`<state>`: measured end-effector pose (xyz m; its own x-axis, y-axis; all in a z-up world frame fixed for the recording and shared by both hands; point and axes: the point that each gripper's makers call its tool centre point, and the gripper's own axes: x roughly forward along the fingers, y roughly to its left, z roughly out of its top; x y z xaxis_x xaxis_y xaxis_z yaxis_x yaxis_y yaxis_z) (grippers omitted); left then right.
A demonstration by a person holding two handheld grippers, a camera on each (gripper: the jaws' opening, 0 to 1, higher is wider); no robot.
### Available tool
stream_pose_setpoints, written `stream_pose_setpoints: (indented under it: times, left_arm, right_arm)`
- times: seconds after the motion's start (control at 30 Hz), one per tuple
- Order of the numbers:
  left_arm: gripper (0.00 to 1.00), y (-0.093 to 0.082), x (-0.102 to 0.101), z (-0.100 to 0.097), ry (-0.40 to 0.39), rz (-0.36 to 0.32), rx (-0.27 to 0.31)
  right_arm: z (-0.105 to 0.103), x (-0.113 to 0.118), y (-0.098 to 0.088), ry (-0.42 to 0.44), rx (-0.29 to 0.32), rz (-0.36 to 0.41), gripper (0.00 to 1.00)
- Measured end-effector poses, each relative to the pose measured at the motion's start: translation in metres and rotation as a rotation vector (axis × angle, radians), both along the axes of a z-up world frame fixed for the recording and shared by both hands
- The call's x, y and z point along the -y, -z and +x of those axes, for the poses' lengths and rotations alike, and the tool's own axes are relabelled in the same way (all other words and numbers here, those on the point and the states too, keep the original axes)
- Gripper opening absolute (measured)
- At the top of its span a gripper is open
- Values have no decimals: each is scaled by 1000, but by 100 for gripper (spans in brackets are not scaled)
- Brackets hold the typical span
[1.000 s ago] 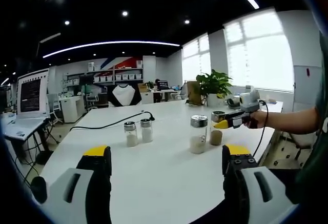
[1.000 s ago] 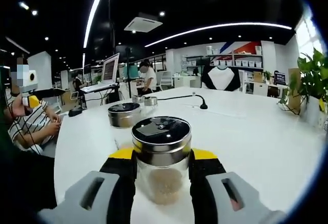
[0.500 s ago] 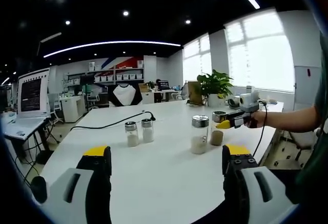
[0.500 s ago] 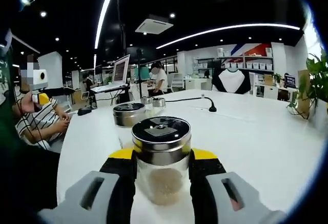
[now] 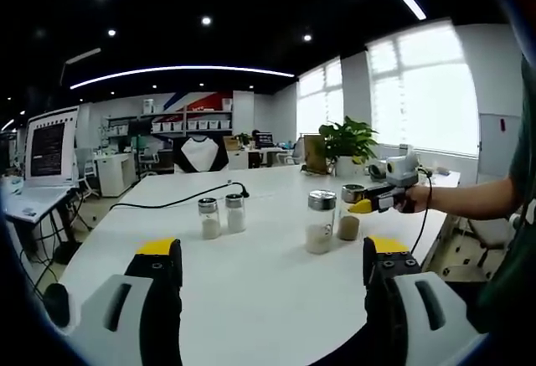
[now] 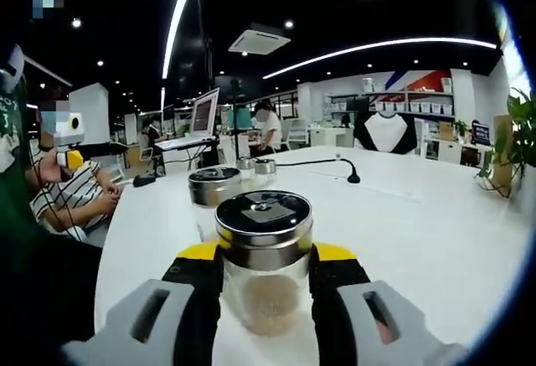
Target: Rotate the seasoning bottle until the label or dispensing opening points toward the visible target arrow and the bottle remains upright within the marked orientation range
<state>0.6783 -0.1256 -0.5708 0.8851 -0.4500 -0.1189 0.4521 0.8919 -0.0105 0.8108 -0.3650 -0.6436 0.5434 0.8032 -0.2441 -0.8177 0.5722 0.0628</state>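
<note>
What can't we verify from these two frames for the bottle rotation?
- Target arrow and orientation marks: none made out on the table in either view.
- Held bottle base: cut off by the right gripper view's bottom edge; the right gripper covers its sides.
- Its label: none made out.
- Lid opening direction: too small to read.
- Three other bottles: too small in the left gripper view.

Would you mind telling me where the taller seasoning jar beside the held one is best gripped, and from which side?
Grip the taller jar on its clear glass body just under the metal lid, coming level from the left gripper's open side. It stands upright, and the right gripper with its held jar crowds its far side, so that approach looks least obstructed.
</note>
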Motion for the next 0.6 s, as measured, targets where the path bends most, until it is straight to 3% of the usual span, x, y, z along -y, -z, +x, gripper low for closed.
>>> stream_pose_setpoints:
  times: [0.13,0.4,0.5,0.6]
  left_arm:
    - [94,0,-1,-1,-2,3,-1]
    - [94,2,-3,-2,-6,4,-6]
    - [94,3,-4,-2,-7,3,-6]
    - [94,2,-4,-1,-4,0,-3]
  right_arm:
    - [3,7,17,64,-53,-60,51]
    - [-7,5,13,113,-39,-18,52]
    - [-3,9,10,198,-44,-11,58]
    - [-3,11,5,265,-6,-17,57]
